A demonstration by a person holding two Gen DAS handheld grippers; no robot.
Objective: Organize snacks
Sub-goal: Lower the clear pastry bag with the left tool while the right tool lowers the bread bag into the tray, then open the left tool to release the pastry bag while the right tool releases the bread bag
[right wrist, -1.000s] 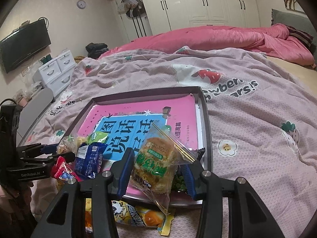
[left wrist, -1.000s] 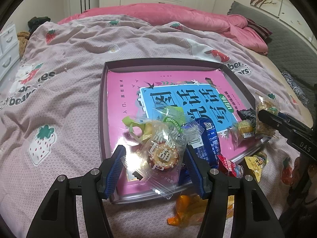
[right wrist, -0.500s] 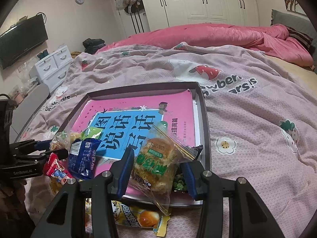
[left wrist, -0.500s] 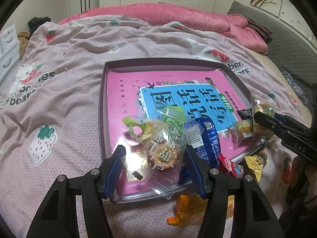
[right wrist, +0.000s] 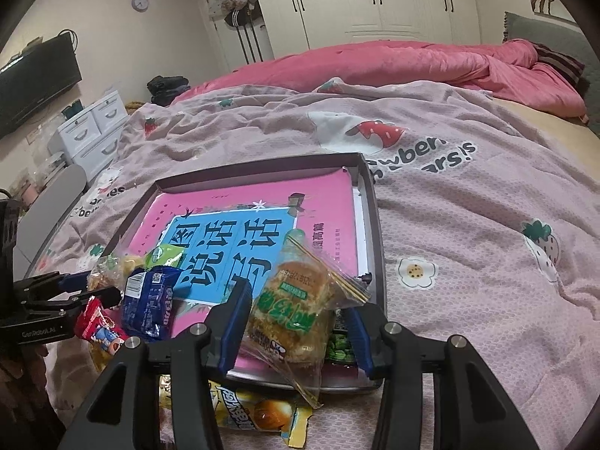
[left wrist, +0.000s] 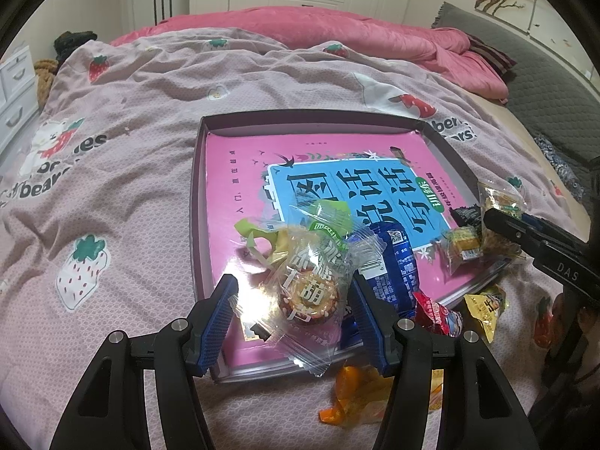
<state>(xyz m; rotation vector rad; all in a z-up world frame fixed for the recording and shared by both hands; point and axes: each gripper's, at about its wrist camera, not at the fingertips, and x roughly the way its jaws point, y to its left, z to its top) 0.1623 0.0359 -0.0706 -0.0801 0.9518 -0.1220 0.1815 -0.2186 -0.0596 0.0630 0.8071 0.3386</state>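
Clear-wrapped round pastry (left wrist: 311, 292) sits between left tongs (left wrist: 294, 313), pinched over near tray (left wrist: 195, 202) edge. Right tongs (right wrist: 296, 328) clamp green-label cake bag (right wrist: 296, 311) over the tray's near right corner. Blue packet (left wrist: 392, 266) on the pink book (left wrist: 240, 187); orange wrapper (left wrist: 356, 390) on the bed (left wrist: 112, 172).

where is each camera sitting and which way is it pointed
Left wrist: on the left gripper, looking down over the tray; its fingers flank a clear-wrapped snack, right gripper at right.
Right wrist: on the right gripper, same downward look; its fingers flank a bagged cake, left gripper at left.
Shared: tray, blue packet.
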